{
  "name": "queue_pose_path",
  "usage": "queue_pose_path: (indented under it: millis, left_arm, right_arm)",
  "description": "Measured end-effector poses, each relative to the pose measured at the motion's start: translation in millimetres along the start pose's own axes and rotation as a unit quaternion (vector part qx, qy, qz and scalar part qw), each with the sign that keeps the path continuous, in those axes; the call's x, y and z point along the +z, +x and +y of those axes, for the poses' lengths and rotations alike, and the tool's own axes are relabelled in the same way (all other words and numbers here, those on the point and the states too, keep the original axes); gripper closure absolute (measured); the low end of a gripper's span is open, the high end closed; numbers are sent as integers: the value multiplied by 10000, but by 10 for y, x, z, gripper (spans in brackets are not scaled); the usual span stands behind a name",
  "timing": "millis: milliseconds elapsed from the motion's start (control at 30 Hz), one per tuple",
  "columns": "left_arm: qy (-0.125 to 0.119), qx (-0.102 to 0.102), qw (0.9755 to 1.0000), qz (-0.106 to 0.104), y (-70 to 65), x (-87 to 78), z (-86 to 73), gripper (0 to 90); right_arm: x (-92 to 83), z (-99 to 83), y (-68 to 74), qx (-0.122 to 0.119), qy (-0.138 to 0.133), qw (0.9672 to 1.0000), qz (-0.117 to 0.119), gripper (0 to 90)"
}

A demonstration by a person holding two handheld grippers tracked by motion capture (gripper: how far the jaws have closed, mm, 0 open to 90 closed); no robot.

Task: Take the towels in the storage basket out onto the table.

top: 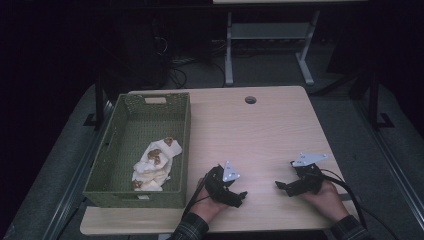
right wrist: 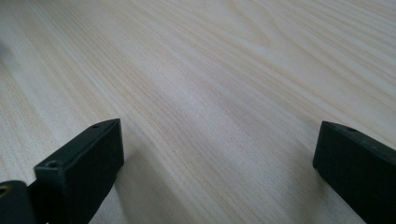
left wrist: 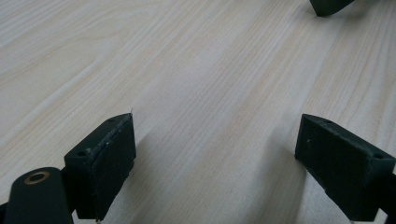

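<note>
Both tongs, left point(top: 239, 196) & right point(top: 281, 185), spread wide w/ nothing between, resting low on bare bench point(top: 260, 130). Cloth bundle point(top: 152, 167), approx. crumpled white w/ brown bits, inside green basket point(top: 107, 150) at left. Looks like idle step; next: reach left tongs into basket, pinch cloth.

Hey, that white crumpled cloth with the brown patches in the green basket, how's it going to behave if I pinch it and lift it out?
The cloth lies in soft folds, so it will probably sag and drape rather than hold shape. It looks thin and likely light. Lying loose against the green basket wall, it may drag or unfold as it rises.
</note>
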State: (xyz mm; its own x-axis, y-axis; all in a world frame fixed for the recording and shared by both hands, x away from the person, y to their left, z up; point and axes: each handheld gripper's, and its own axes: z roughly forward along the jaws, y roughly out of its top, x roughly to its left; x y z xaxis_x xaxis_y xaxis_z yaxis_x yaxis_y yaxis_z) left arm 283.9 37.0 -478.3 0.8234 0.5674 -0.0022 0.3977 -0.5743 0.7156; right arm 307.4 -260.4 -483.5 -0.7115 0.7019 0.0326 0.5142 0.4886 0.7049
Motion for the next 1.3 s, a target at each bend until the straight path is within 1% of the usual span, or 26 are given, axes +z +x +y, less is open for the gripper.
queue_pose_path:
  millis: [167, 200, 267, 333, 433, 600, 667, 767, 800, 867, 933, 1000, 1100, 1167, 1300]
  left_arm:
    - [58, -11, 10000, 0, 15, 24, 44, 120]
    - [73, -36, 10000, -8, 26, 24, 51, 122]
    - [75, -156, 9998, -88, 49, 27, 69, 122]
    - [136, -179, 9997, -93, 66, 23, 82, 122]
    - [153, -211, 9996, -102, 73, 12, 91, 123]
    - [4, -508, 9986, -135, 105, -93, 161, 126]
    - [29, -506, 9987, -112, 116, -119, 187, 129]
    - [29, -622, 9980, -123, 132, -136, 205, 129]
    - [41, -572, 9983, -81, 138, -143, 210, 129]
    - [74, -611, 9981, -65, 141, -155, 219, 129]
    - [113, -589, 9982, -34, 147, -171, 235, 129]
    - [86, -597, 9982, -39, 150, -193, 259, 129]
    - [116, -591, 9982, -41, 161, -216, 300, 129]
    - [85, -636, 9979, -47, 160, -223, 329, 129]
    - [109, -627, 9980, -48, 183, -232, 384, 130]
  right_arm:
    - [0, 0, 0, 1, 0, 10000, 0, 14]
    - [0, 0, 0, 1, 0, 10000, 1, 14]
    - [0, 0, 0, -1, 0, 10000, 1, 14]
    - [0, 0, 0, -2, 0, 10000, 1, 14]
    - [0, 0, 0, -6, 0, 10000, 5, 14]
    - [1, 1, 1, -13, 4, 10000, 15, 14]
    - [0, 1, 2, -10, 4, 10000, 12, 14]
    - [-1, 0, 3, -10, 6, 10000, 15, 14]
    - [-1, 0, 4, -12, 7, 10000, 17, 14]
    - [-1, 0, 4, -12, 7, 10000, 17, 14]
    - [-1, 0, 4, -14, 6, 10000, 18, 14]
    - [-1, 0, 4, -13, 6, 10000, 17, 14]
    - [-1, 0, 4, -13, 6, 10000, 17, 14]
    - [-1, 0, 4, -12, 7, 10000, 18, 14]
    - [-1, 0, 4, -12, 6, 10000, 17, 14]
